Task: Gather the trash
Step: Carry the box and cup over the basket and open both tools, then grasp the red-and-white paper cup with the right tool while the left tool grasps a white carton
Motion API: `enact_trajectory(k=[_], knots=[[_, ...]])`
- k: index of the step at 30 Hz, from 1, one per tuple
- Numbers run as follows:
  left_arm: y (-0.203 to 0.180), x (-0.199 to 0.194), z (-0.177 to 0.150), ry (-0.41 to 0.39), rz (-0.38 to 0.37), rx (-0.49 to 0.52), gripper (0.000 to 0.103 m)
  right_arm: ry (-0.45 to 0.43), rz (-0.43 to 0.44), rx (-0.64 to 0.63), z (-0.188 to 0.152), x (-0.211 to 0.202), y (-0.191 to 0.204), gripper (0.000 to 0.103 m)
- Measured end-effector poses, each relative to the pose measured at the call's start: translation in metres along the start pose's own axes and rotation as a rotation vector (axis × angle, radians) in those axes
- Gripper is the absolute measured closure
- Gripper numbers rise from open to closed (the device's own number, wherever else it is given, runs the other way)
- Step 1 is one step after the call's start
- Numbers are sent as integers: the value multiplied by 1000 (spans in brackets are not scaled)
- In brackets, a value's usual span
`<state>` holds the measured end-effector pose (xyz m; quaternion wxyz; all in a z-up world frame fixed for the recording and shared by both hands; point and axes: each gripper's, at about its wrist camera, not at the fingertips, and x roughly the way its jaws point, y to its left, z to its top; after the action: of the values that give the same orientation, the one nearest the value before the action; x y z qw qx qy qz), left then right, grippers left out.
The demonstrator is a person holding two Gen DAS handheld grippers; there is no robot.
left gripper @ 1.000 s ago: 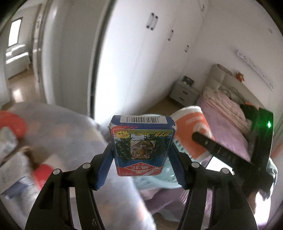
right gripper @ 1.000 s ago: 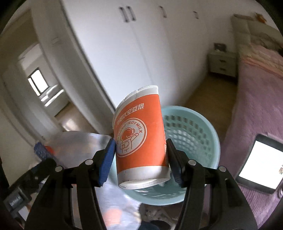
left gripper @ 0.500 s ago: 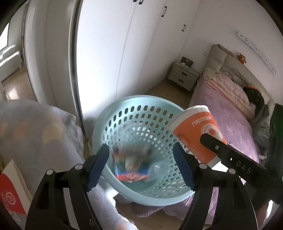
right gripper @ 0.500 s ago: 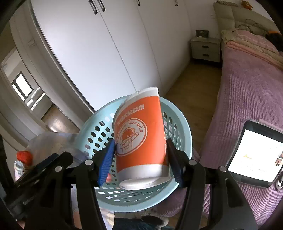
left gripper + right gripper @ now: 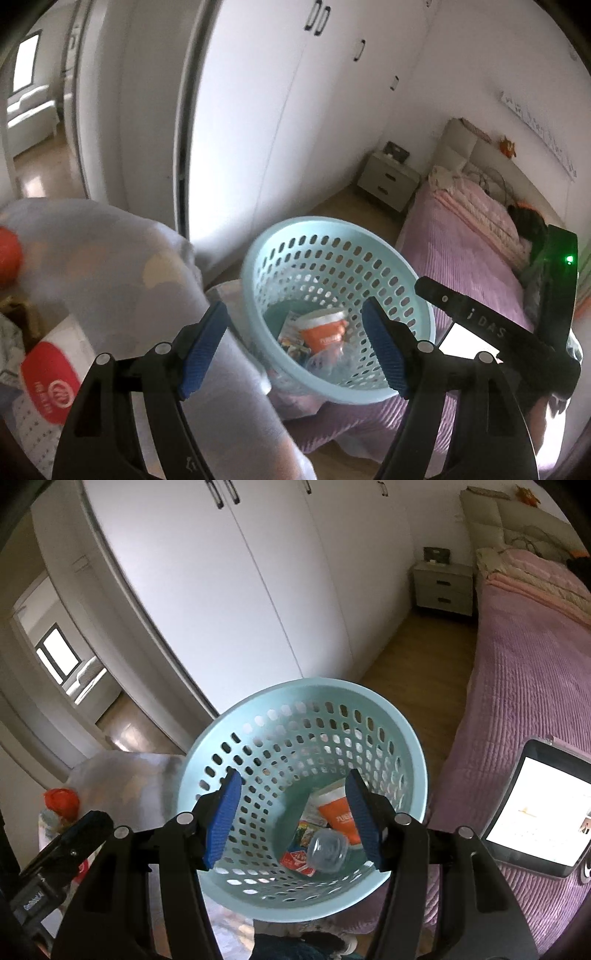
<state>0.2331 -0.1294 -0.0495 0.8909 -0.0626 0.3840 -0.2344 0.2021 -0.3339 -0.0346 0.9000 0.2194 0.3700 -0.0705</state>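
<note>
A pale blue perforated basket (image 5: pixel 332 225) stands on the edge of the bed, its rim (image 5: pixel 295 686) right under both grippers. Inside it lie an orange soymilk cup (image 5: pixel 340 818) on its side, a small printed box (image 5: pixel 299 860) and a clear plastic bottle (image 5: pixel 328 851). The cup (image 5: pixel 323 334) and box (image 5: pixel 291 332) also show in the left wrist view. My left gripper (image 5: pixel 293 310) hangs open above the basket with nothing between its blue pads. My right gripper (image 5: pixel 293 779) is likewise open and empty over the basket's mouth.
A purple-covered bed (image 5: pixel 524 686) runs along the right, with a lit tablet (image 5: pixel 539 808) lying on it. White wardrobe doors (image 5: pixel 258 572) and a nightstand (image 5: pixel 443 587) stand behind. A translucent bag (image 5: pixel 92 258) bulges at the left, with red packaging (image 5: pixel 48 384) beside it.
The printed box left my left gripper and the orange cup left my right gripper; both now lie in the basket. Both grippers came over the basket, and the left jaws widened.
</note>
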Motion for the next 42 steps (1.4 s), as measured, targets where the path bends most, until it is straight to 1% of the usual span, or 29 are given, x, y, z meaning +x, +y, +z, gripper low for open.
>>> enact_trajectory(k=[6, 12, 15, 19, 22, 26, 28, 30, 34, 37, 40, 42], knots=[[12, -39, -4, -60, 21, -19, 30, -22, 50, -56, -2, -17, 26, 48], [41, -93, -6, -143, 69, -58, 30, -51, 139, -160, -10, -37, 75, 48], [65, -120, -10, -184, 124, -85, 30, -50, 188, -231, -20, -42, 106, 48], [106, -149, -18, -214, 206, -138, 30, -20, 250, -315, -37, -38, 145, 48], [138, -166, -27, -212, 256, -174, 30, 8, 277, -366, -53, -33, 171, 48], [180, -177, -38, -185, 309, -219, 30, 57, 307, -406, -70, -21, 199, 48], [196, -177, -42, -161, 327, -219, 34, 83, 319, -422, -79, -15, 210, 48], [211, -175, -47, -133, 328, -225, 40, 99, 327, -435, -87, -12, 218, 48], [230, -171, -52, -98, 323, -228, 40, 129, 343, -467, -102, -6, 235, 48], [234, -166, -53, -77, 311, -202, 40, 142, 355, -506, -113, -5, 252, 48], [238, -157, -56, -58, 299, -197, 40, 156, 365, -539, -122, -1, 268, 44], [239, -155, -54, -62, 304, -186, 40, 167, 345, -556, -128, 7, 278, 44]])
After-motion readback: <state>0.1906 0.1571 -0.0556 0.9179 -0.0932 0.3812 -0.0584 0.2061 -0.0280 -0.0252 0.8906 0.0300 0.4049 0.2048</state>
